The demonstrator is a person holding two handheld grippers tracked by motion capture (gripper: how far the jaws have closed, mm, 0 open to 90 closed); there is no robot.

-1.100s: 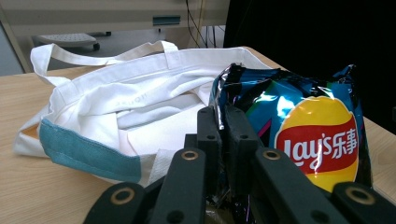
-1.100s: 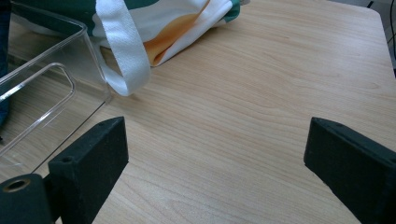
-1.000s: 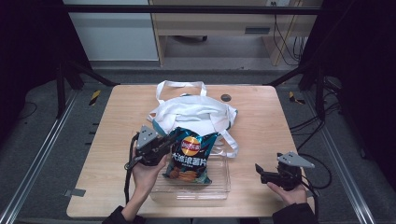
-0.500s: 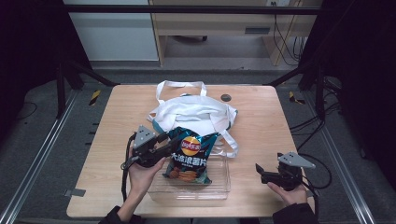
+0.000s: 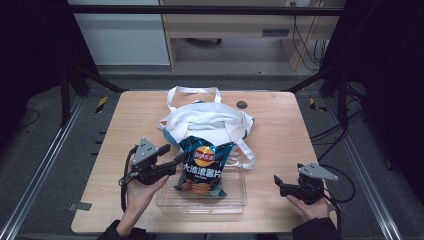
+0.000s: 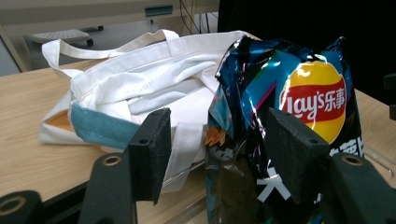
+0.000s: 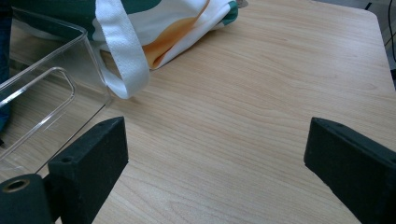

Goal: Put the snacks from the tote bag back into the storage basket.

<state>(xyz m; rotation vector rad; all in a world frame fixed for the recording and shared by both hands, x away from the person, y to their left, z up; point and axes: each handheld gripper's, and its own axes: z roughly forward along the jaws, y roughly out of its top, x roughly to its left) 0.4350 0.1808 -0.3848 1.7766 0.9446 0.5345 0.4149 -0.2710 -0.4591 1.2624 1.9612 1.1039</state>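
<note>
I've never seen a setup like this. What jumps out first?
A shiny blue chip bag stands tilted in a clear plastic tray near the table's front edge. Behind it lies a crumpled white tote bag. The left gripper sits beside the chip bag, its jaws just opened and apart from it.

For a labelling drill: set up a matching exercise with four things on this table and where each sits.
1. chip bag
2. tote bag
3. left claw
4. right claw

a. open above bare wood
b. standing in the clear tray
c. open beside the bag's edge
d. lying behind the tray

Pairs: 1-b, 2-d, 3-c, 4-a
</note>
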